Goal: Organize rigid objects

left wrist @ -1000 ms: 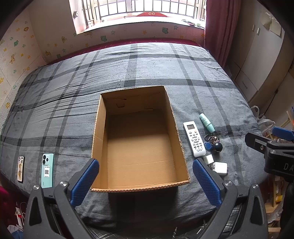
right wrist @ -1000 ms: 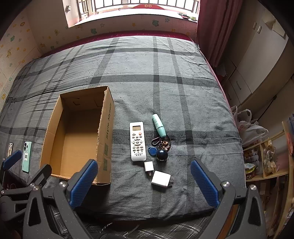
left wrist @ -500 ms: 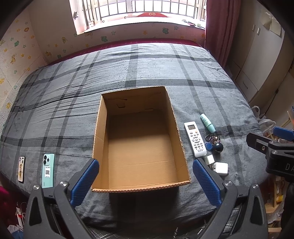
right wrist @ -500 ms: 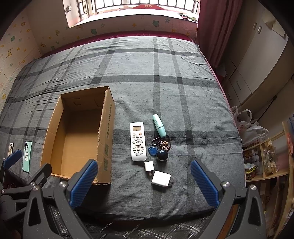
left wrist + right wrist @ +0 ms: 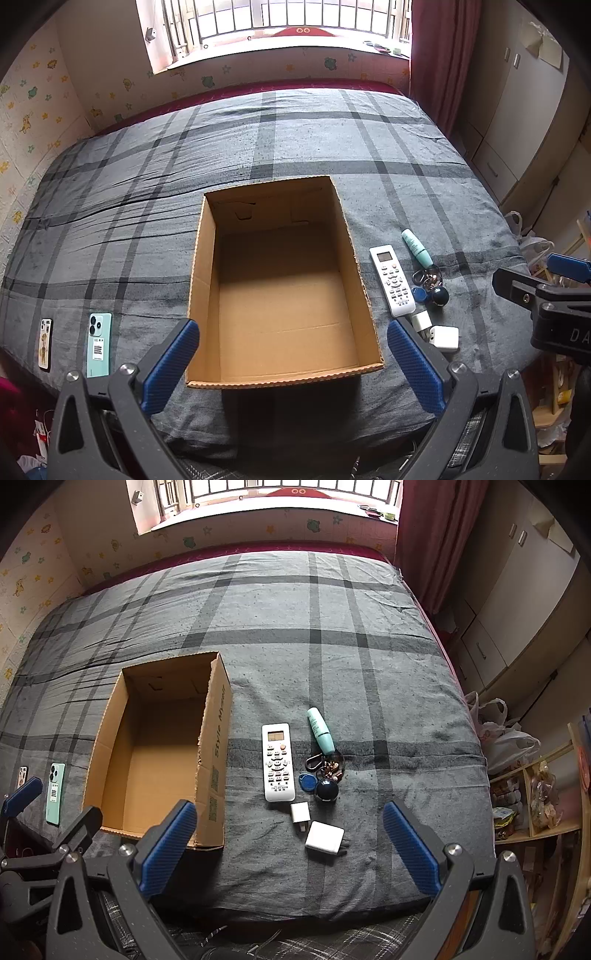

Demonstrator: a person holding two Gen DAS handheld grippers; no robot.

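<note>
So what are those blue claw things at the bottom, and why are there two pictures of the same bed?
Those are two grabbing tools, one in each of a person's hands. Each carries a camera looking out along its blue jaws, so you get two views. The left gripper faces the empty cardboard box; two phones lie to its left. The right gripper looks over a white remote, a mint tube, keys and two white chargers on the grey checked bed. Both jaws stand wide open, holding nothing.
</note>
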